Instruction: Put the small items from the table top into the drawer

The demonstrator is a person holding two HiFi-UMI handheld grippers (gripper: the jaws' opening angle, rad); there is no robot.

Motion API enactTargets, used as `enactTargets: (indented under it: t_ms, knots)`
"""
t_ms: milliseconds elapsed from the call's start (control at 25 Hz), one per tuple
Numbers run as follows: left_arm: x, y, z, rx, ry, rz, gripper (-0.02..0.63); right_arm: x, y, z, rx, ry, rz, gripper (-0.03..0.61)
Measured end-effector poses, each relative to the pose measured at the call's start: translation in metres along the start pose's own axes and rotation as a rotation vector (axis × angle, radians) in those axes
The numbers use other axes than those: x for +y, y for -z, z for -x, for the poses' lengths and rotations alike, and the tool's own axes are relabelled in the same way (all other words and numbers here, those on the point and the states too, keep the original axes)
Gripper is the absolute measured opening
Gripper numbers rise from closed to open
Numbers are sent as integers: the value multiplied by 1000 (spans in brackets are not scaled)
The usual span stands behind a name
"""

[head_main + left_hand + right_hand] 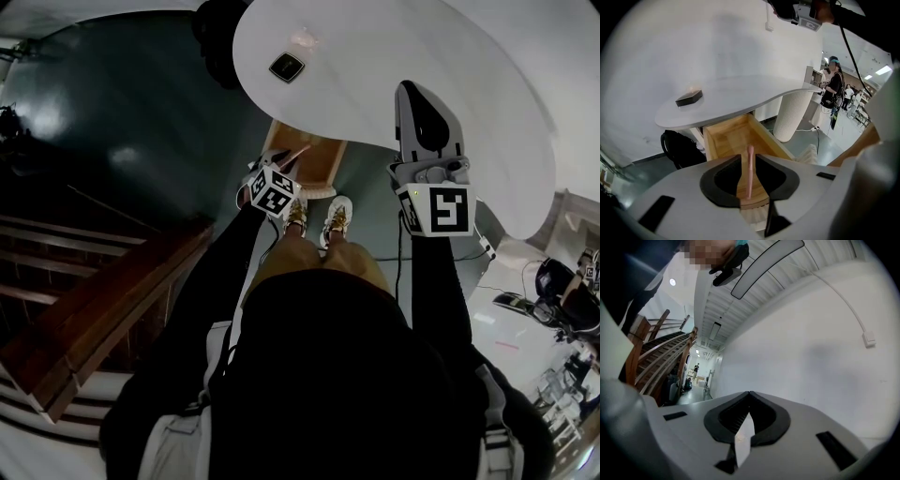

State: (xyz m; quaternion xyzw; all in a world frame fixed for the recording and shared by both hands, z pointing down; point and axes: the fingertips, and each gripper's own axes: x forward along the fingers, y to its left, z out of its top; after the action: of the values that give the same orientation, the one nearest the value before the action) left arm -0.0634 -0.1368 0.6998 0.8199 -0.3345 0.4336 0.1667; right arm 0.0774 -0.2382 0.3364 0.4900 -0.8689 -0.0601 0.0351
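Note:
A thin pink stick [750,171] stands in the gap between the jaws of my left gripper [748,157], just above the open wooden drawer [726,138]. The jaws are a little apart, and a gap shows beside the stick, so they do not press on it. From the head view, the left gripper [283,160] hangs over the drawer [323,161] with the pink stick [298,153] poking out. A small dark flat item [287,67] [689,98] lies on the white table top [375,56]. My right gripper [415,92] [749,393] hovers level over the table, jaw tips together, nothing seen in them.
A white fluted table leg [794,112] stands right of the drawer, and a black object [677,147] sits under the table to its left. Wooden stairs [94,300] run along the left. The person's shoes [319,217] stand just in front of the drawer. People stand far off [833,86].

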Motion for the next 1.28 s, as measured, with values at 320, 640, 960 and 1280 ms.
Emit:
enactTargets:
  t_ms: [320, 640, 960, 1280]
  knots:
    - [5, 5, 2, 10, -1, 6, 114, 1, -2, -1, -3, 6, 1, 26]
    - [19, -22, 22, -93, -46, 6, 114, 6, -3, -7, -10, 1, 2, 26]
    - [63, -146, 131, -469, -216, 16, 118, 9, -23, -18, -57, -1, 17, 26]
    - [86, -263, 273, -856, -353, -84, 132, 9, -54, -31, -127, -13, 51, 26]
